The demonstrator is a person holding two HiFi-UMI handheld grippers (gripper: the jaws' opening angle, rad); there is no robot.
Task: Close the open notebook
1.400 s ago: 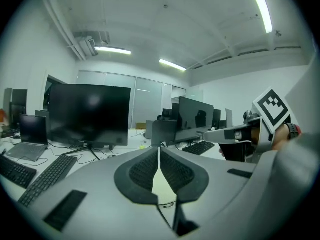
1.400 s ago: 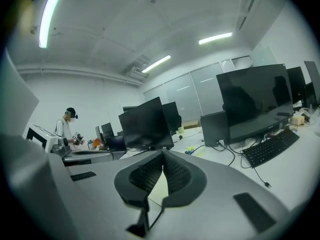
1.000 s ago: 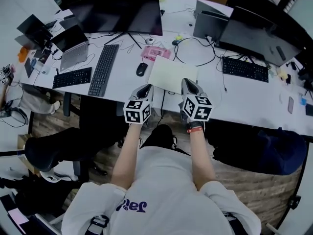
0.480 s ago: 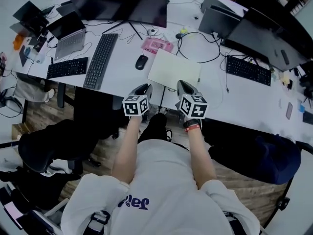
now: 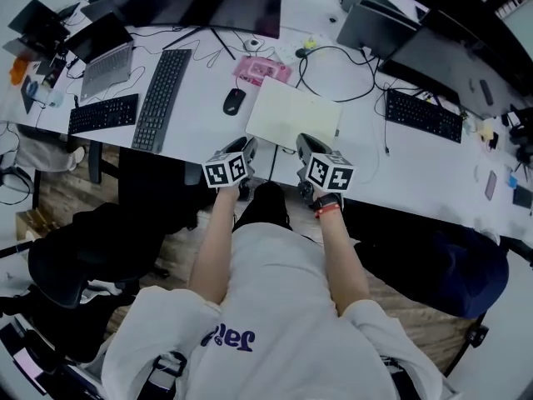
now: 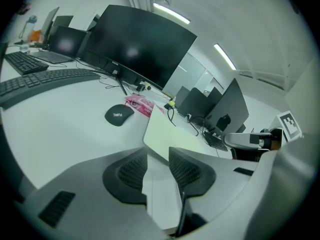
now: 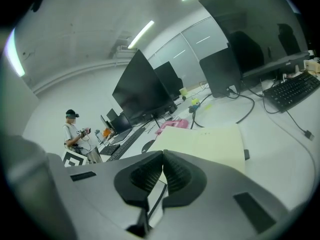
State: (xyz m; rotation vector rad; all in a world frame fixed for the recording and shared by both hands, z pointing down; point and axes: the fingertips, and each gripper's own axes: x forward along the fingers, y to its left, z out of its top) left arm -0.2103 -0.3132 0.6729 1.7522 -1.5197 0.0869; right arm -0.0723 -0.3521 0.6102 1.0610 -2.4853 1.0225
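A cream notebook (image 5: 291,113) lies flat on the white desk (image 5: 200,132), showing one plain cream face. My left gripper (image 5: 248,146) sits at the desk's front edge, just short of the notebook's near left corner. In the left gripper view its jaws (image 6: 158,151) stand apart, having just been opening, with only desk and notebook (image 6: 170,134) seen through the gap. My right gripper (image 5: 305,143) hovers by the notebook's near edge. In the right gripper view its pads (image 7: 163,156) meet at the tip with nothing between them, the notebook (image 7: 210,136) just beyond.
A black mouse (image 5: 234,101) and a pink packet (image 5: 265,69) lie left of and behind the notebook. A long keyboard (image 5: 160,98), monitors and a looping black cable (image 5: 333,73) fill the back. Another keyboard (image 5: 423,115) lies right. A person (image 7: 74,131) stands far off.
Both grippers have drawn back and down from over the notebook's near edge to the desk's front edge. The notebook has stayed where it was.
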